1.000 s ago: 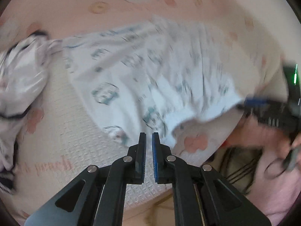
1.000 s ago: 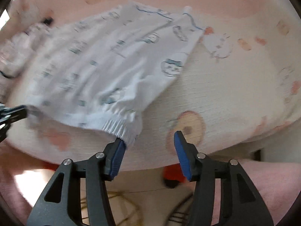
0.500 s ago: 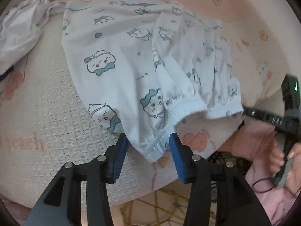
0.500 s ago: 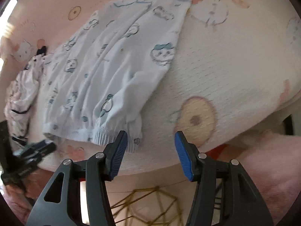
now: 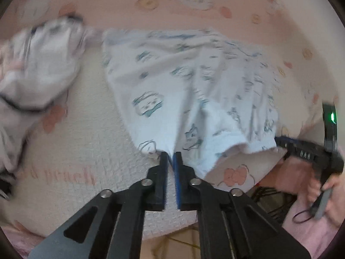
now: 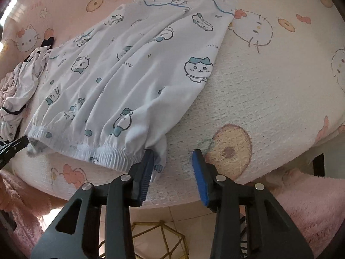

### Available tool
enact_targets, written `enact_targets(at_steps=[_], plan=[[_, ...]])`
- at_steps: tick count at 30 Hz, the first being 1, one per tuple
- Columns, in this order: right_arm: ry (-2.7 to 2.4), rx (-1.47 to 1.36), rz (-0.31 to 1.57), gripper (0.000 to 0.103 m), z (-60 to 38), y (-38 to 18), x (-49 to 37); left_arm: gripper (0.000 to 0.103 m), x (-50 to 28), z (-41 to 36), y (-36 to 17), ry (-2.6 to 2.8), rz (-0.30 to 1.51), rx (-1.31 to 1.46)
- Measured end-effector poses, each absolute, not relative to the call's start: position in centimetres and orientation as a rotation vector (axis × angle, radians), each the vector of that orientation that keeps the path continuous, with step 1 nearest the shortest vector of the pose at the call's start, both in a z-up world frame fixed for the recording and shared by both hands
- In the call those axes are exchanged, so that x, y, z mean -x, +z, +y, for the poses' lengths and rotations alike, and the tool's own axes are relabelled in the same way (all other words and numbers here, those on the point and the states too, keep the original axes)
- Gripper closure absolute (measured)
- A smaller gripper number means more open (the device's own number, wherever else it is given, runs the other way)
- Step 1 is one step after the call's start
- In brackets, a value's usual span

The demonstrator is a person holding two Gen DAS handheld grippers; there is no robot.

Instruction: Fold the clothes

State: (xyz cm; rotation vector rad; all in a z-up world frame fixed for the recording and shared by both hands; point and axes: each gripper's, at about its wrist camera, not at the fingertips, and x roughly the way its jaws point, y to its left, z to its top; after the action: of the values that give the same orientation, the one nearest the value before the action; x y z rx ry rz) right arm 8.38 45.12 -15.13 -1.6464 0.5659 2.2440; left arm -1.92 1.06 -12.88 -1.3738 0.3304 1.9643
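Both claws have just been closing: left claw now pinches the pants hem at 6 o'clock; right claw gapes, cuff corner between. Soft, light; grip elastic cuffs on bed.

The left hand-held gripper, black with blue pads, points steeply down. Its jaws have just been closing and now stand nearly together, pinching the near elastic hem of the white printed pyjama trousers between the pads. The right hand-held gripper, of the same black-and-blue build, also points steeply down. Its jaws have just been narrowing yet stand clearly apart; its left pad lies against the right corner of the hem, and the right pad sits apart from the cloth. In the left wrist view the person's right hand shows at the far right, wrapped around the gripper's handle.
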Motion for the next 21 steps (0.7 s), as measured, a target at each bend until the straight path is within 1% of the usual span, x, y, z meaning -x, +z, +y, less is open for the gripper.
enact_targets(at_steps=[1, 3, 6, 7, 8, 9, 10, 11, 12, 15, 18, 20, 21], plan=[[2.256, 1.633, 0.577, 0.064, 45.2, -14.8, -8.4, 0.067, 1.0, 1.6, -12.6, 1.961, 0.374, 1.324], [2.282, 1.604, 0.598, 0.064, 45.2, -14.2, -8.3, 0.044, -0.5, 2.6, -11.9, 1.929, 0.43, 1.248], [2.356, 1.553, 0.604, 0.063, 45.0, -12.9, -8.0, 0.044, -1.9, 5.0, -13.3, 1.866, 0.525, 1.206], [2.349, 1.57, 0.593, 0.063, 44.9, -13.2, -7.7, 0.048, -2.0, 5.6, -13.9, 1.861, 0.557, 1.203], [2.343, 1.587, 0.583, 0.063, 44.9, -13.5, -7.5, 0.057, -2.1, 6.2, -14.4, 1.855, 0.589, 1.2], [2.336, 1.604, 0.572, 0.063, 44.9, -13.8, -7.2, 0.078, -2.2, 6.8, -15.0, 1.849, 0.622, 1.197], [2.328, 1.62, 0.562, 0.063, 44.8, -14.1, -7.0, 0.087, -2.3, 7.4, -15.6, 1.842, 0.654, 1.194], [2.316, 1.637, 0.564, 0.063, 45.1, -14.6, -7.0, 0.089, -1.9, 7.4, -15.8, 1.87, 0.662, 1.199], [2.313, 1.642, 0.555, 0.063, 45.1, -14.8, -6.8, 0.095, -1.5, 7.4, -16.0, 1.898, 0.67, 1.204], [2.307, 1.644, 0.5, 0.063, 45.3, -14.8, -6.5, 0.097, 0.1, 5.8, -14.1, 2.001, 0.579, 1.189], [2.292, 1.633, 0.519, 0.063, 45.3, -14.8, -6.5, 0.097, 0.5, 4.1, -12.3, 2.076, 0.562, 1.148], [2.286, 1.626, 0.546, 0.063, 46.2, -14.6, -6.6, 0.097, 0.4, 3.2, -12.0, 2.086, 0.558, 1.162], [2.284, 1.621, 0.551, 0.063, 46.7, -14.4, -6.7, 0.097, 0.2, 2.8, -12.0, 2.087, 0.584, 1.17]])
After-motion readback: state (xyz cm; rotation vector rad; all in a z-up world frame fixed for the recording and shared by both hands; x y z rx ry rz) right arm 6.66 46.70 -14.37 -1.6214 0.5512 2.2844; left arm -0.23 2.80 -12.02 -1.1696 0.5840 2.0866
